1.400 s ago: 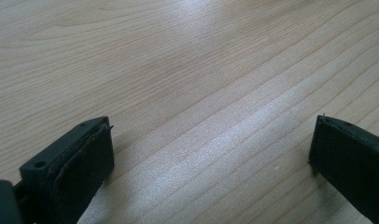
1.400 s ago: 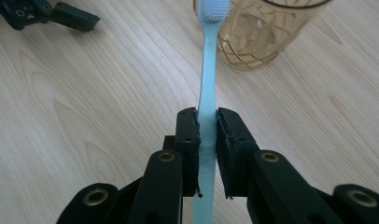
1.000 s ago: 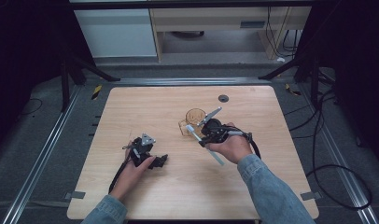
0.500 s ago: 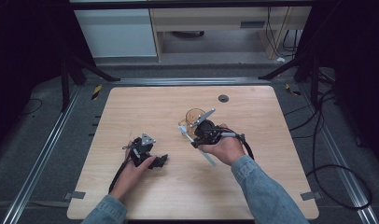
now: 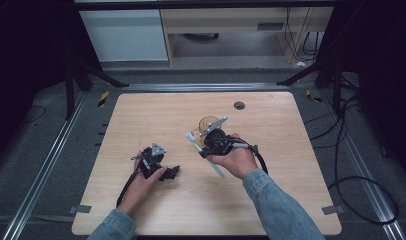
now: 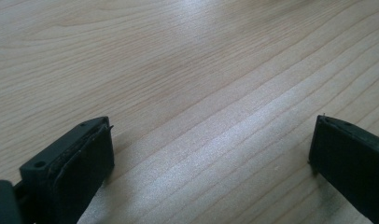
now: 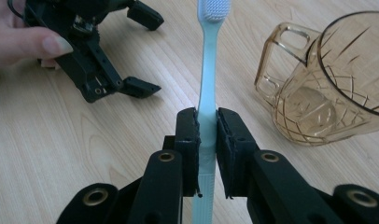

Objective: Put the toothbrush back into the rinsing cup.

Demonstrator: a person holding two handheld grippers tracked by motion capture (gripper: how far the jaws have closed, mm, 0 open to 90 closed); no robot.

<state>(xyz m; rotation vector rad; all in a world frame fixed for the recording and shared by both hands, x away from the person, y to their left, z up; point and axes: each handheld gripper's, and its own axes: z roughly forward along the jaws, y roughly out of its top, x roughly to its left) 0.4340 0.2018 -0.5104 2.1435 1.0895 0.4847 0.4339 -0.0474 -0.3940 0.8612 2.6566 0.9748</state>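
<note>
High view: right gripper [image 5: 205, 145] clamped on a pale blue toothbrush [image 5: 214, 167], bristle end just beside an amber glass mug [image 5: 207, 123]. Left gripper [image 5: 163, 170] resting on the wooden table [image 5: 271, 200], well apart.

Left gripper view: jaws spread wide, nothing but bare wood between.

Right gripper view: pads closed on the toothbrush [image 7: 207, 93] low on the handle, head far beyond the fingertips. Likely light, stiff, smooth plastic; prone to pivot, best held mid-handle. Mug [image 7: 327, 84] right of the fingers, seemingly empty; fragile.
</note>
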